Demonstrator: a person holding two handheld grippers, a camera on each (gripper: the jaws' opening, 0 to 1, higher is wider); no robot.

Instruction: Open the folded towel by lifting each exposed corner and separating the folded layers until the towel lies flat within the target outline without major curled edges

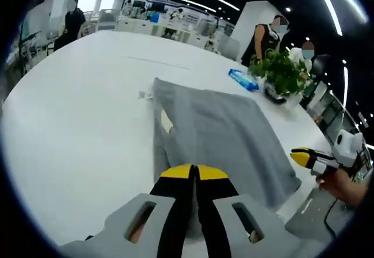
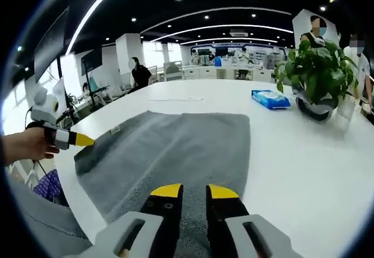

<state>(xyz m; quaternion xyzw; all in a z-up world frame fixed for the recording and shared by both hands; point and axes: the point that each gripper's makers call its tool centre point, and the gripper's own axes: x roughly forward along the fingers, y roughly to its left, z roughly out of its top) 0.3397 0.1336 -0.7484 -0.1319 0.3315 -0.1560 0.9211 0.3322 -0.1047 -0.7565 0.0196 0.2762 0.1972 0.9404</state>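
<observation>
Left gripper view. Left gripper (image 1: 194,171): yellow-tipped jaws together, pinching the near edge of the grey towel (image 1: 225,135). Towel lies on the white tabletop (image 1: 82,112), spread away from the camera; its left edge is folded over, with a pale patch showing near the fold and a small white tag at the far left corner. Right gripper (image 1: 300,157) enters from the right, held in a person's hand (image 1: 338,183), its yellow tip just beside the towel's right edge; contact cannot be told. Beyond the towel: a blue packet (image 1: 243,79) and a potted plant (image 1: 283,74). People stand in the background.
</observation>
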